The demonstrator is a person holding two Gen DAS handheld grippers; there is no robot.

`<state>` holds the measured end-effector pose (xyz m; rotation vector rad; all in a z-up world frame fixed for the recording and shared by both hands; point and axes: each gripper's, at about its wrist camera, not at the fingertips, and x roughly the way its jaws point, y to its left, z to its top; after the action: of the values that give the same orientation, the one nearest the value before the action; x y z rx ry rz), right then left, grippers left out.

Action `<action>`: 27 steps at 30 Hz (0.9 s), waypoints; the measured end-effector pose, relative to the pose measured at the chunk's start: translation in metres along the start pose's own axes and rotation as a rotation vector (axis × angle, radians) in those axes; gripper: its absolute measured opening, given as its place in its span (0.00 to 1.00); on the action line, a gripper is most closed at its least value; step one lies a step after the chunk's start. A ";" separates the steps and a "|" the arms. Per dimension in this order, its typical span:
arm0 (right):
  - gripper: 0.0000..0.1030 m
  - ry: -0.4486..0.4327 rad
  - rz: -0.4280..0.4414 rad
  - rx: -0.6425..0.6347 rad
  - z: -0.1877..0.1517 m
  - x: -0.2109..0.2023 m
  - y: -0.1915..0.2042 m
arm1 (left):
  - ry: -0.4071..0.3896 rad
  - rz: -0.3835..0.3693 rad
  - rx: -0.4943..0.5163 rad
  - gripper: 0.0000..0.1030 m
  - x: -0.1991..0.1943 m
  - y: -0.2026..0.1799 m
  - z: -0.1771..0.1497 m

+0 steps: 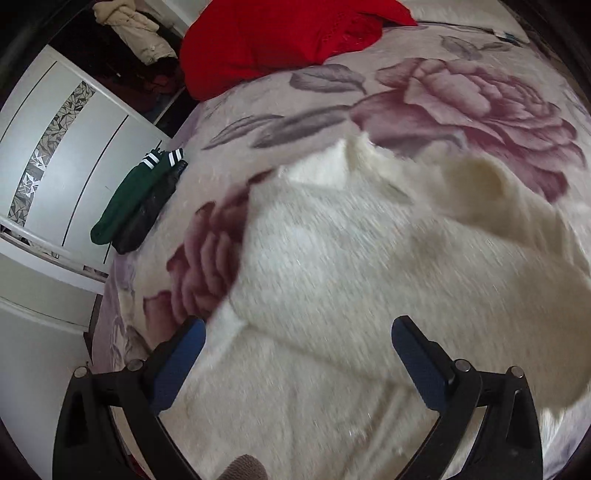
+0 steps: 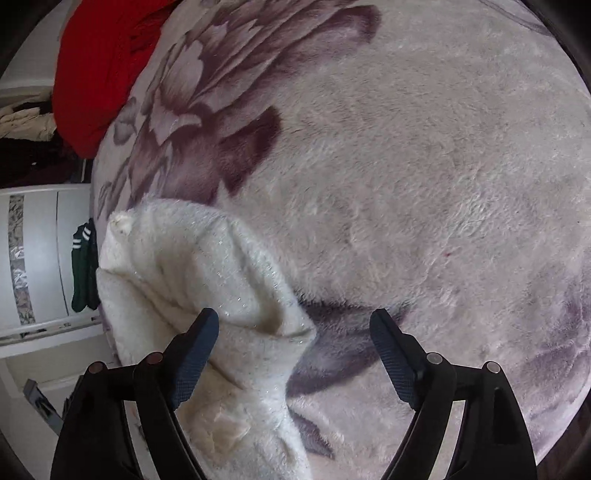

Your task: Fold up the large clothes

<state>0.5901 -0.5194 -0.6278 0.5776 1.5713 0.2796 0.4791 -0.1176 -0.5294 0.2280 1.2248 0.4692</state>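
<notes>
A fluffy cream-white garment (image 1: 332, 266) lies spread on the flowered bed blanket (image 1: 461, 92), blurred by motion in the left wrist view. My left gripper (image 1: 297, 328) hovers over its near part, jaws wide apart, nothing pinched between the blue pads. In the right wrist view a bunched fold of the same white garment (image 2: 192, 266) lies at lower left. My right gripper (image 2: 295, 321) stands open over the fold's edge; its left finger (image 2: 199, 343) is in front of the fabric, and the pads do not press on it.
A red cloth pile (image 1: 280, 40) lies at the far end of the bed. Green and black folded clothes (image 1: 136, 199) rest near the bed's left edge. A white wardrobe (image 1: 66, 147) stands left of the bed, with hanging coats (image 1: 129, 29) behind. The bed blanket (image 2: 424, 166) stretches right.
</notes>
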 end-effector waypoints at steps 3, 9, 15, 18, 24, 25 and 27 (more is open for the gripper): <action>0.83 -0.041 0.043 0.022 -0.015 -0.012 0.002 | 0.012 -0.019 -0.042 1.00 0.005 0.018 0.006; 0.84 -0.142 0.033 0.104 -0.102 -0.044 0.007 | 0.046 -0.092 -0.041 1.00 0.001 0.052 -0.028; 0.85 -0.204 -0.099 0.209 -0.193 -0.062 0.033 | 0.067 -0.248 -0.039 1.00 0.007 0.098 -0.044; 0.85 -0.239 -0.155 0.220 -0.222 -0.066 0.062 | 0.046 -0.293 0.012 1.00 0.015 0.110 -0.037; 0.86 -0.293 -0.189 0.265 -0.220 -0.056 0.108 | 0.040 -0.323 0.086 1.00 0.041 0.116 -0.005; 0.90 -0.295 -0.200 0.266 -0.214 -0.054 0.113 | 0.033 -0.321 0.098 1.00 0.044 0.115 0.004; 0.94 -0.288 -0.229 0.263 -0.193 -0.047 0.122 | 0.009 -0.321 0.121 1.00 0.047 0.111 0.024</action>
<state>0.4242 -0.4094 -0.5074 0.6042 1.3855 -0.1800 0.4888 0.0044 -0.5152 0.1281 1.2724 0.1184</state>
